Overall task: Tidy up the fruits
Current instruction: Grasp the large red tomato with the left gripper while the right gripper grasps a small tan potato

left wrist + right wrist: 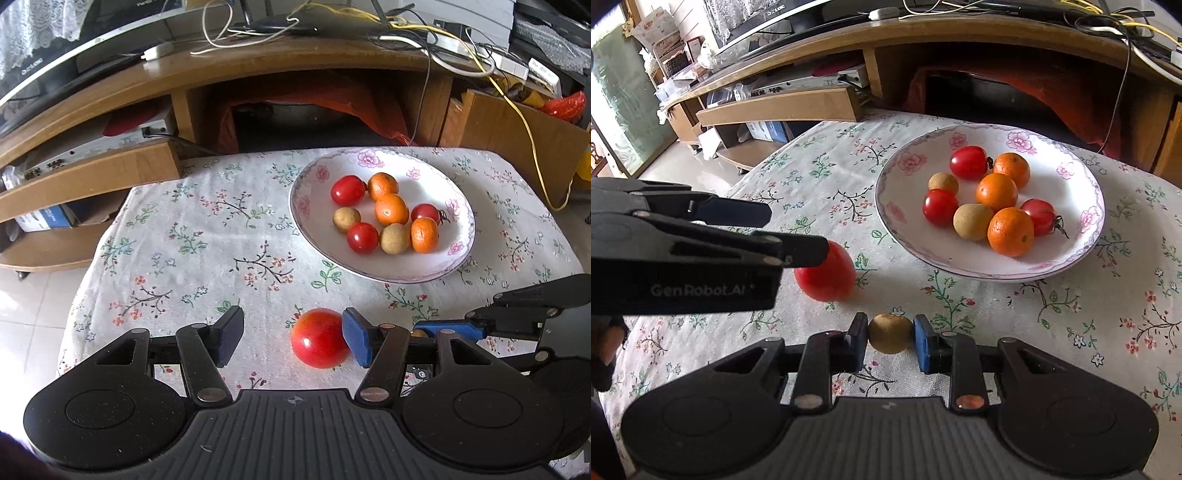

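Right gripper (890, 338) pinching round tan longan (890, 333), glossy plate (1086, 243)

Your big tomato (320, 339) lies on the cloth, red and glossy, near the plate (306, 206) and apart from it. The brown longan (890, 333) you hold sits just beside it, round and dull-skinned. On the flowered plate you have three small tomatoes (968, 161), three oranges (996, 192) and two more longans (972, 221), all clustered at the middle, most touching a neighbour.
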`<state>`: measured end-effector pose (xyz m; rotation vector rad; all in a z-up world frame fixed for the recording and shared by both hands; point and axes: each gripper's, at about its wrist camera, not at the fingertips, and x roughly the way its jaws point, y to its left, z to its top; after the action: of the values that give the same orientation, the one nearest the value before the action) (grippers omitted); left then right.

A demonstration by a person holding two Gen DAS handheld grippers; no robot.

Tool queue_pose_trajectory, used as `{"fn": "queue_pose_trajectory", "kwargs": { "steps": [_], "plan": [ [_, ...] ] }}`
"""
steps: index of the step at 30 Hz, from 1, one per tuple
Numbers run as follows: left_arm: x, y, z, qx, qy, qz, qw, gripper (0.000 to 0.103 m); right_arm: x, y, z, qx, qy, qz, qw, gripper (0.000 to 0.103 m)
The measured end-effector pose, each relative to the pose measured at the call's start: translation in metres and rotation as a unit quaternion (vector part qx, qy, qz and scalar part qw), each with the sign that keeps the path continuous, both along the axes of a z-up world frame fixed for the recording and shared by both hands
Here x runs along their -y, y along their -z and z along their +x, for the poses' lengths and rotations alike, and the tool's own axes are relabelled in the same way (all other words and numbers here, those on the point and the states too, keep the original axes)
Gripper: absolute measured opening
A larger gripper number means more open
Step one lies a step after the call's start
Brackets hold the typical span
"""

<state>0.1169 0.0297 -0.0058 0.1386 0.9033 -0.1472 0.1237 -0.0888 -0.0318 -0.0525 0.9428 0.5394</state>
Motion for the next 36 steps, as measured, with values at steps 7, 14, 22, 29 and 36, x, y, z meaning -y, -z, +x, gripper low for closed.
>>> {"fn": "queue_pose_trajectory", "kwargs": {
  "steps": [7,14,22,29,36],
  "plan": [
    [0.011,0.011,0.001,-0.011,0.016,0.015,0.9997,0.068,0.005,0.002,0.000,-0.005,0.005,0.000,1.000,0.028],
    [0.013,0.015,0.003,-0.016,0.017,0.018,0.9996,0.068,0.010,0.002,0.001,-0.007,0.009,-0.001,1.000,0.028],
    [0.019,0.021,0.005,-0.024,0.023,0.026,0.9991,0.067,0.024,0.001,-0.001,-0.012,0.024,0.000,1.000,0.028],
    [0.020,0.032,0.006,-0.036,0.025,0.034,0.9984,0.060,0.027,0.001,-0.001,-0.015,0.027,0.000,1.000,0.028],
    [0.023,0.031,0.005,-0.035,0.030,0.036,0.9983,0.051,0.028,0.001,0.000,-0.015,0.026,0.001,1.000,0.028]
  ]
}}
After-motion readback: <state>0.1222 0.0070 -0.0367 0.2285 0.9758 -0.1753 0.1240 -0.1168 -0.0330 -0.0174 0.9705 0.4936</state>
